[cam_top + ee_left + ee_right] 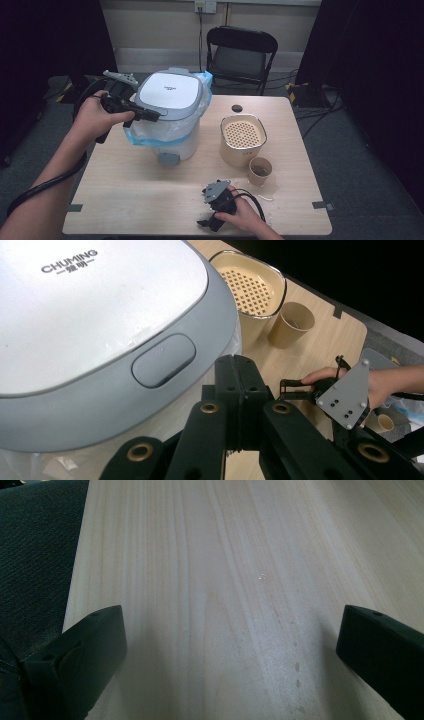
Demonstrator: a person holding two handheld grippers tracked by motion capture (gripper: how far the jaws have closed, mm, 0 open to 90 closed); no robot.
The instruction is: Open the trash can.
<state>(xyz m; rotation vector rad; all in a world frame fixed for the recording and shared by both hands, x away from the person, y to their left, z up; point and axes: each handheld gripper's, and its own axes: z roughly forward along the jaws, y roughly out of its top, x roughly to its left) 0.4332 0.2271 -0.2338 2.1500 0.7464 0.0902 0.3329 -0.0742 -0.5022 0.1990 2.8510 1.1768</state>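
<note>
A white pedal bin (pixel 172 117) with a grey-rimmed lid (pixel 100 315) and a blue-edged liner bag stands left of the table's middle. My left gripper (pixel 152 115) is held at the lid's left rim. Its jaws are shut together with nothing between them, just beside the lid's grey push button (pixel 163 360); its tips (pixel 240 375) hover over the rim. My right gripper (pixel 207 221) rests on the table near the front edge, held by a hand. In the right gripper view its jaws (pixel 229 625) stand wide open over bare wood.
A beige container (pixel 242 140) with a perforated insert stands right of the bin. A paper cup (pixel 260 171) sits in front of it, with a wet patch (pixel 270 192) on the wooden table (pixel 150 200). A black chair (pixel 240 55) stands behind the table.
</note>
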